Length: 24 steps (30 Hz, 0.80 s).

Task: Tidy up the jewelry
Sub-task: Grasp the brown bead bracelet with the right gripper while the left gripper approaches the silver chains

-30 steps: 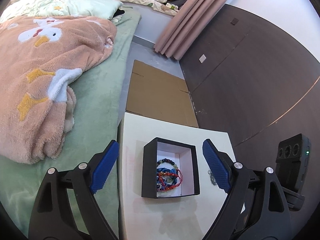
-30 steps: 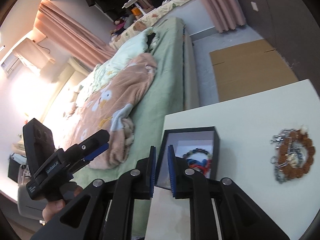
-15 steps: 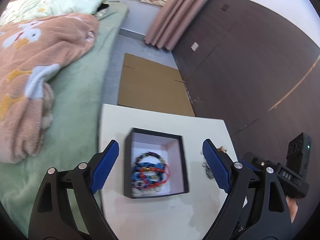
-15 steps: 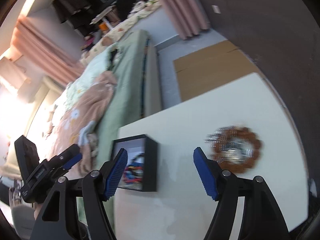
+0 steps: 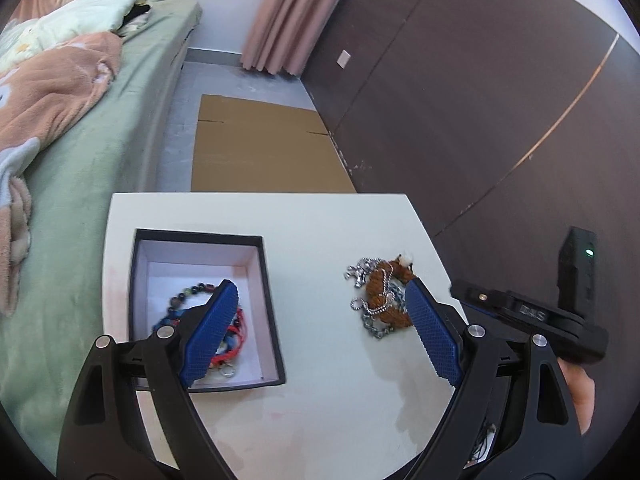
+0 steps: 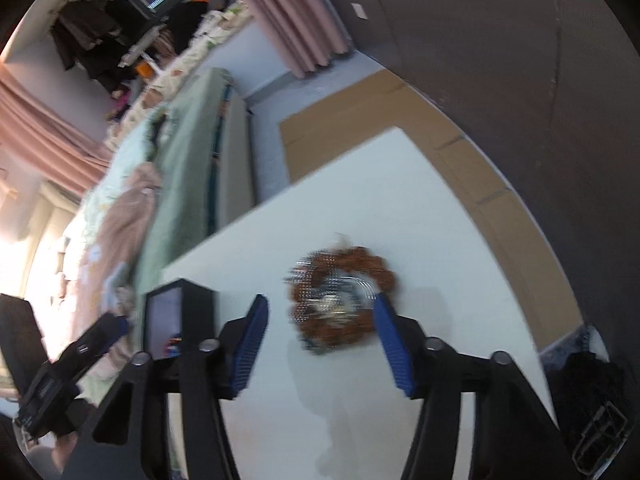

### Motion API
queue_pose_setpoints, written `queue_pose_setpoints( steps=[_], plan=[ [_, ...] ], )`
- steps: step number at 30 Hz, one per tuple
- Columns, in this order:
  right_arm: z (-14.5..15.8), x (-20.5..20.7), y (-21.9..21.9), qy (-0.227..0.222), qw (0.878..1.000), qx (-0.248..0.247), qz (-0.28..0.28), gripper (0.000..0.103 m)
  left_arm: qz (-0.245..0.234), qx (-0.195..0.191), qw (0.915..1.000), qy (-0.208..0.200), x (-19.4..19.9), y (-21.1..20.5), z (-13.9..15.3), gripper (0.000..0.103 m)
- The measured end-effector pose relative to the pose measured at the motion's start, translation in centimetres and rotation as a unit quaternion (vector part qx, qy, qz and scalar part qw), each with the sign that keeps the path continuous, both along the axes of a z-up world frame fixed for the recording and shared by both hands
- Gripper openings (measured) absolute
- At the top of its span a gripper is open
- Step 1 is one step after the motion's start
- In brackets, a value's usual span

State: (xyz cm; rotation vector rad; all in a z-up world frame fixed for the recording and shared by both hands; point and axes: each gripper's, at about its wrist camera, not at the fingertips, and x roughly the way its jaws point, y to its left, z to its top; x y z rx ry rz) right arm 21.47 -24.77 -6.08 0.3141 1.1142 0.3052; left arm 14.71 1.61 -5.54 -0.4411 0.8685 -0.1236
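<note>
Beaded bracelets (image 5: 208,320) already lie in the black box (image 5: 272,312); brown bracelet and chain (image 6: 344,300) remain on the table (image 5: 320,400). I hold my right gripper (image 6: 320,340) wide before them, left gripper (image 5: 316,332) wide, empty.

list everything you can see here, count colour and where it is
table: 1, white, beside the bed
jewelry box: 1, black with pale lining, open, left part of the table
beaded bracelets: several, mixed red, blue and dark, inside the jewelry box; exact count unclear
brown bracelet: 1, brown beads, on the table right of the box
silver chains: silver, tangled with the brown bracelet; count unclear
cardboard sheet: 1, tan, flat on the floor past the table
bed: 1, green cover
blanket: 1, peach with a pattern, on the bed
curtain: pink, by the dark wall
left gripper: 1, black with blue pads, open above the table
right gripper: 1, same colours, open, near the brown bracelet
</note>
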Motion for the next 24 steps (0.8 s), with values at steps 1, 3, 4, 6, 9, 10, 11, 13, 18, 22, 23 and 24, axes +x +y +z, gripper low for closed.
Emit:
queue_pose_setpoints(
  steps=[1,3,4,6,9,10,11,13,18,22,23,24],
  plan=[
    [-0.5,0.2,-0.2,0.007,1.0,0.0,-0.004,0.048,-0.003,0.002,1.0,0.0,0.0,-0.4,-0.1,0.085],
    [-1.9,0.9,-0.6,0.025,1.0,-0.002,-0.012,0.047,-0.006,0.007,1.0,0.001,0.1,-1.0,-0.3,0.085],
    [-2.7,1.3,-0.8,0.034,0.999,-0.011,-0.018,0.046,-0.007,0.01,0.9999,0.001,0.2,-1.3,-0.4,0.085],
    [-3.8,2.0,-0.7,0.049,0.998,-0.013,-0.022,0.043,-0.007,0.012,0.9999,0.001,0.4,-1.8,-0.7,0.085],
    [-5.1,2.7,-0.2,0.064,0.997,-0.018,-0.026,0.042,-0.006,0.013,0.9999,0.0,0.6,-2.3,-0.8,0.085],
    [-5.4,2.7,0.0,0.067,0.997,-0.019,-0.025,0.042,-0.006,0.014,0.9999,0.0,0.6,-2.5,-0.9,0.085],
    [-5.8,2.9,0.5,0.071,0.997,-0.025,-0.019,0.042,-0.008,0.016,0.9998,0.0,0.7,-2.7,-1.0,0.085],
    [-6.7,3.3,1.3,0.081,0.996,-0.04,-0.004,0.043,-0.01,0.019,0.9998,0.001,0.9,-3.0,-1.1,0.085],
    [-6.9,3.7,1.6,0.068,0.995,-0.065,-0.01,0.022,-0.014,0.024,0.9996,0.005,1.1,-4.0,-1.5,0.085],
    [-7.0,4.0,0.6,0.068,0.997,-0.041,-0.017,0.018,-0.021,0.029,0.9993,0.008,1.4,-4.9,-2.0,0.085],
    [-6.8,4.1,0.3,0.065,0.997,-0.034,-0.02,0.018,-0.021,0.031,0.9993,0.008,1.4,-5.1,-2.0,0.083],
    [-6.4,4.0,0.0,0.061,0.997,-0.028,-0.022,0.018,-0.021,0.032,0.9992,0.008,1.5,-5.1,-2.1,0.081]
  ],
)
